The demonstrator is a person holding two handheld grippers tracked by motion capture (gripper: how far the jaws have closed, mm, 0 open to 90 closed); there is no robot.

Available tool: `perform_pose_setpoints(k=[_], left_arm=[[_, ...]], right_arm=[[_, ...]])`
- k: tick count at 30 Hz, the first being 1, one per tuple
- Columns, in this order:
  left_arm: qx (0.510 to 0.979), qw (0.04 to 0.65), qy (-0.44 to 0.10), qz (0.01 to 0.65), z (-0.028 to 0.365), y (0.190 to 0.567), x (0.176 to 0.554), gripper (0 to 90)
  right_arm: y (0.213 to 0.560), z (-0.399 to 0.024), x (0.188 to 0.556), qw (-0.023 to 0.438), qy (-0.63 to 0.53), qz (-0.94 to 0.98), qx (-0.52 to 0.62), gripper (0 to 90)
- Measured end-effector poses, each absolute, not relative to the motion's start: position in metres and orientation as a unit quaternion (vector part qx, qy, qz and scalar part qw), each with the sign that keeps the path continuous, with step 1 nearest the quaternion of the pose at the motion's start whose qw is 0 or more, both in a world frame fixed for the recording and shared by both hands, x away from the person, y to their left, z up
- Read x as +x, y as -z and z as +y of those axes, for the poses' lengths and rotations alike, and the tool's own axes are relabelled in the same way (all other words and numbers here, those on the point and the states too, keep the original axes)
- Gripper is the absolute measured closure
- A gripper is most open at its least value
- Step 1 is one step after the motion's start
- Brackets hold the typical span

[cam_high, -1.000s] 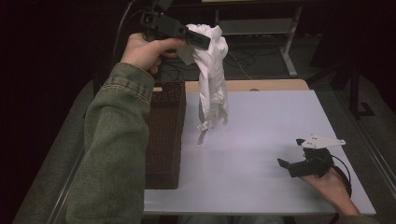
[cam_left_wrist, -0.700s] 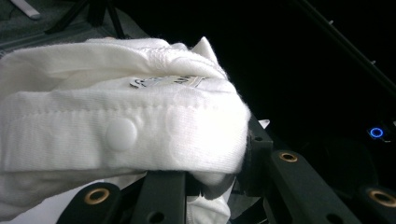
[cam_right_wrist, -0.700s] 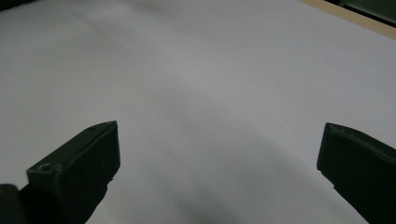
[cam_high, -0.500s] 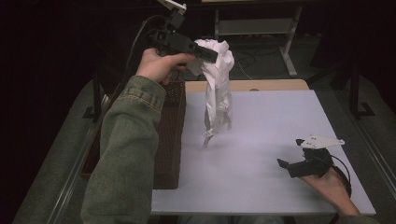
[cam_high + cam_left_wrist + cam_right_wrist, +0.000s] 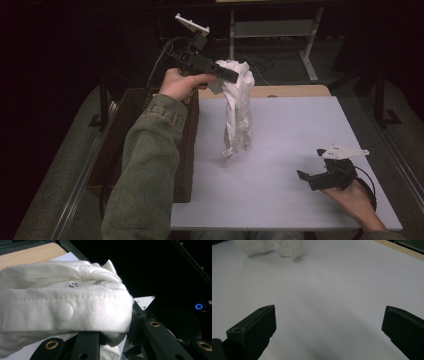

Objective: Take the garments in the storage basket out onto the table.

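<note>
A crumpled white cotton garment with a press stud hangs above the white tabletop, its lower end just over the surface. The left gripper holds it aloft, jaws clamped on the bunched top hem. A dark woven basket stands at the table's left edge. The right gripper rests on the tabletop near the right front corner, jaws spread wide apart with nothing between them.
</note>
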State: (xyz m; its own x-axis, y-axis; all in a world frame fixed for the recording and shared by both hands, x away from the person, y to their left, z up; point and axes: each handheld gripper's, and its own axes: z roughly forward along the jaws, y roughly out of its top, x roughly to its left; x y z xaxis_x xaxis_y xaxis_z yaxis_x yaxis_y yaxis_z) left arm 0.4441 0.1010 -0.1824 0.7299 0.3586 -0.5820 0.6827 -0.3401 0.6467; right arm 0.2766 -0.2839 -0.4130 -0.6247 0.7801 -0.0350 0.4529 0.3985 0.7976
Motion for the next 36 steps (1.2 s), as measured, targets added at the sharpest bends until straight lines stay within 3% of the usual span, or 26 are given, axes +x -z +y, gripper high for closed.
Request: perform_pose_setpoints(k=[36], left_arm=[[0.825,0.428,0.199,0.312,0.070,0.282,0.450,72.6]], right_arm=[[0.414,-0.283,0.278,0.205,-0.390,0.816,0.373,0.0]])
